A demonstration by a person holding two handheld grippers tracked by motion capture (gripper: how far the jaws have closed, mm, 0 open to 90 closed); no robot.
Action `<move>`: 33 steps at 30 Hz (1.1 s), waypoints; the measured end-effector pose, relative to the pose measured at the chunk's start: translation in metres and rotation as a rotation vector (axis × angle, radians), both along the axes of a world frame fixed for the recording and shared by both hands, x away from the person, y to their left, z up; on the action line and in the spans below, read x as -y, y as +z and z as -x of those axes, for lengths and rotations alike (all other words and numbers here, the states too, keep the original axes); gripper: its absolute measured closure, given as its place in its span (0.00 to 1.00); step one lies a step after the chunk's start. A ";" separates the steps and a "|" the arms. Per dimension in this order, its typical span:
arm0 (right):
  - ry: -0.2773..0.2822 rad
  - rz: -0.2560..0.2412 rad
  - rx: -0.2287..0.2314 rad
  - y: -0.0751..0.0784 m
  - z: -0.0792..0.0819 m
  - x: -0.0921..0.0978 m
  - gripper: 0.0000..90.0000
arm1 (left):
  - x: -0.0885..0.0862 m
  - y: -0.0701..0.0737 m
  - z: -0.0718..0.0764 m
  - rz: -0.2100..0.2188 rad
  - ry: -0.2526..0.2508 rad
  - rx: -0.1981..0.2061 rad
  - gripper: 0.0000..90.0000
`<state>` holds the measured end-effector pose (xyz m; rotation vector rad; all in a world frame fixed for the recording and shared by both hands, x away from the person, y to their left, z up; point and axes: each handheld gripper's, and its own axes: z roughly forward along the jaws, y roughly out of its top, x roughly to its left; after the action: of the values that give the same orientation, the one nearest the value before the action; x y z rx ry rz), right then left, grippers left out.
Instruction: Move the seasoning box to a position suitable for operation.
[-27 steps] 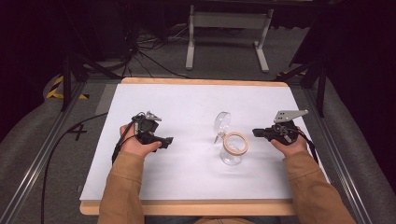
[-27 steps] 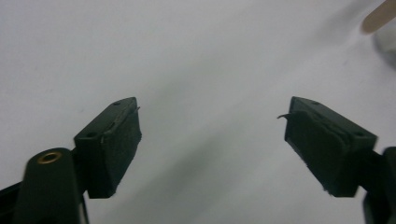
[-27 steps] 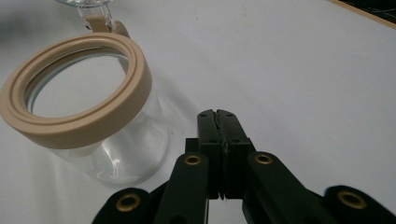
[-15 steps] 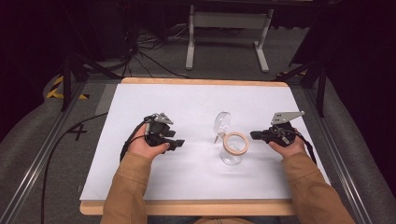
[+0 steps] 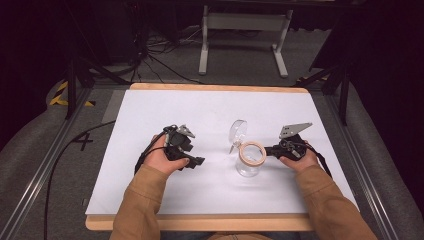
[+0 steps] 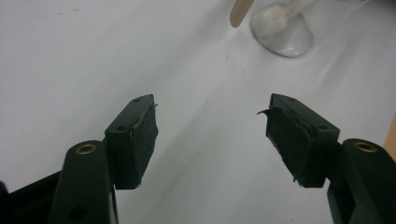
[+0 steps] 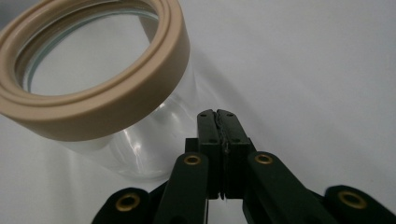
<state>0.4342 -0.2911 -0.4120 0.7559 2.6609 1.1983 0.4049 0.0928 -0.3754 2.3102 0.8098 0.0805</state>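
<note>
Covering most of the wooden table [image 5: 210,88] is a white sheet [image 5: 165,112], and on it, right of centre, stands a clear glass jar [image 5: 248,161] with a tan ring [image 5: 252,153] around its open mouth. Its round glass lid [image 5: 238,131] stands tipped up just behind it. The person's left gripper [image 5: 194,161] hovers well to the jar's left, its jaws spread wide with nothing between them. The right gripper [image 5: 270,150] sits just beside the jar's right side, its jaws pressed together on nothing, the tips right at the glass wall; contact cannot be told.
</note>
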 end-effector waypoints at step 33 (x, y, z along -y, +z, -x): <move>0.156 0.064 -0.030 -0.005 0.034 -0.024 0.99 | 0.016 0.003 -0.013 0.016 -0.039 0.015 0.36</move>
<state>0.4006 -0.2675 -0.4167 0.5696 2.8131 1.1372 0.4174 0.0765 -0.3728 2.3070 0.7554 0.0734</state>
